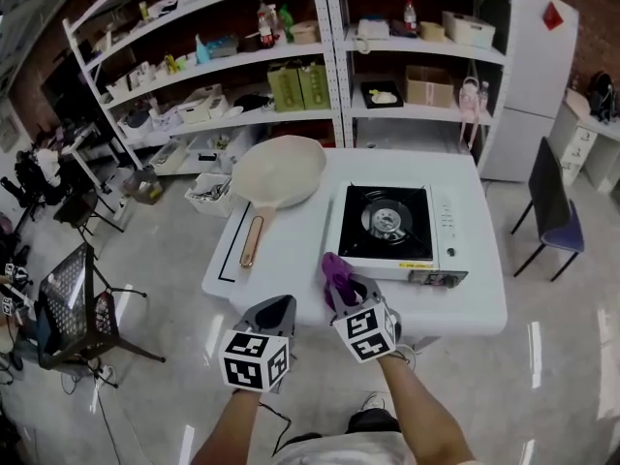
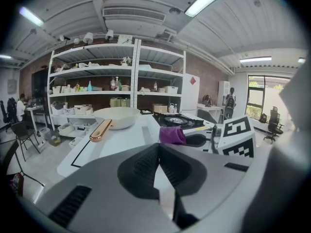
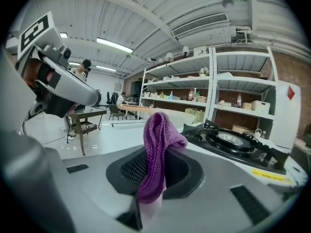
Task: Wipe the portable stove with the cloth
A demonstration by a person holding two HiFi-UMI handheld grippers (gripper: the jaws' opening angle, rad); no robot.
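Note:
A white portable stove (image 1: 441,223) with a black burner top (image 1: 386,223) sits on the right half of the white table (image 1: 291,260). My right gripper (image 1: 341,284) is shut on a purple cloth (image 1: 336,273), held above the table's front edge just left of the stove. In the right gripper view the purple cloth (image 3: 157,149) sticks up from between the jaws, with the stove (image 3: 233,142) ahead to the right. My left gripper (image 1: 276,310) hangs before the table's front edge, shut and empty. The left gripper view shows the cloth (image 2: 172,135) and the stove (image 2: 176,121) beyond.
A cream frying pan (image 1: 279,170) with a copper-coloured handle (image 1: 252,241) lies on the table's left half. White shelving (image 1: 291,66) full of boxes and bottles stands behind. A blue chair (image 1: 552,216) is at the right, a black mesh chair (image 1: 73,303) at the left.

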